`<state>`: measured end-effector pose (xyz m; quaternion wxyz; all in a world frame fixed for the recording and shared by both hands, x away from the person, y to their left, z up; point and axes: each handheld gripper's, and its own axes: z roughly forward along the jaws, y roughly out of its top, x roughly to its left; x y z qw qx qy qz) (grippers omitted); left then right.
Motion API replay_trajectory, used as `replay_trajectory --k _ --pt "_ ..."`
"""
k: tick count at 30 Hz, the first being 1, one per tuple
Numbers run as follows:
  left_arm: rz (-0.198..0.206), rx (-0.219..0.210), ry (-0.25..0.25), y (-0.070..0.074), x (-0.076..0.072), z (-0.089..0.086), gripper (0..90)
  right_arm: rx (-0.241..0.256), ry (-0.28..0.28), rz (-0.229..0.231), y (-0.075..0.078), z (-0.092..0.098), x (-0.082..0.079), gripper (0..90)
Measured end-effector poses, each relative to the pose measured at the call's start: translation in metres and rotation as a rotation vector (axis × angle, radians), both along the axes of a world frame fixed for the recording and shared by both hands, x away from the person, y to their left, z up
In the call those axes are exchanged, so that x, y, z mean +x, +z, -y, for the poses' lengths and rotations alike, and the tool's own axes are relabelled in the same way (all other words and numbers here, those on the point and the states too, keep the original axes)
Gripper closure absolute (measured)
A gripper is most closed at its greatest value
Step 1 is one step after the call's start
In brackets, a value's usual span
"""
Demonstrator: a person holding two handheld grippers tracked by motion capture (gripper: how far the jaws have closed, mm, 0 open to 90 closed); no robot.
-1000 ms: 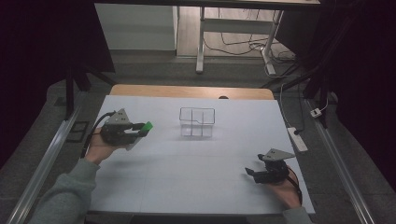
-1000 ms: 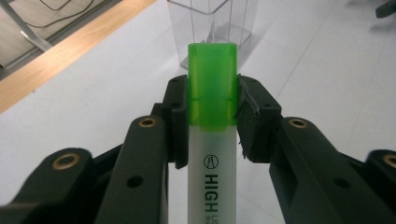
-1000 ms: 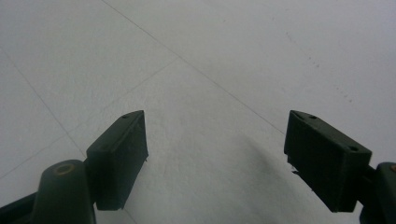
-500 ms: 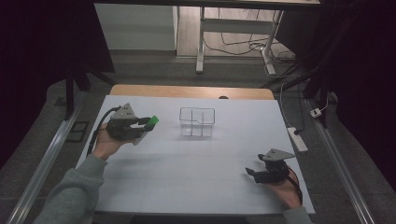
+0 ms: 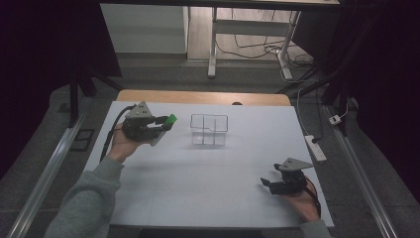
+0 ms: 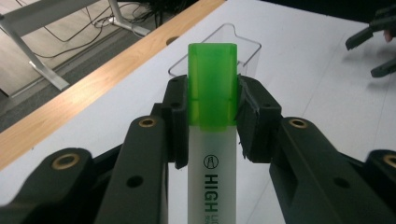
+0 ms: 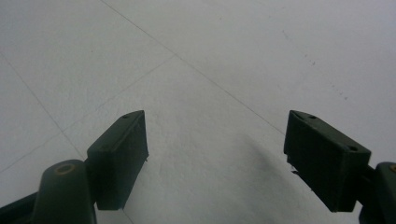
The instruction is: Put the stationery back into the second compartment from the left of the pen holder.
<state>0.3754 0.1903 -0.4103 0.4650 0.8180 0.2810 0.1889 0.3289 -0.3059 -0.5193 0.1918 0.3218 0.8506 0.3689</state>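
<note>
White table (image 5: pixel 198 178) under me, wooden strip along its far edge, dim room with desk legs and cables behind. Clear plastic organizer (image 5: pixel 209 130) sits mid-table, apparently the drop target. My left gripper (image 5: pixel 157 125) is clamped on the green-capped highlighter (image 6: pixel 211 112), held cap-forward just left of the organizer, aimed at it. Right gripper (image 5: pixel 267 182) is parked low near-right, jaws spread, nothing in them.

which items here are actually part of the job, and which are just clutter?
In the job:
- green-capped white highlighter pen, clamped in the left gripper
- clear plastic divided box ahead of it

Just lying about:
- white power strip at the table's right edge
- right gripper, open, idle over the white table sheet
</note>
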Motion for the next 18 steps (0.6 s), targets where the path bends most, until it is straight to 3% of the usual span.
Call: replay_trajectory --k 18 --pt "0.015 -0.042 -0.015 0.015 0.031 0.035 66.4 0.01 0.004 -0.003 0.0 0.001 0.0 21.7"
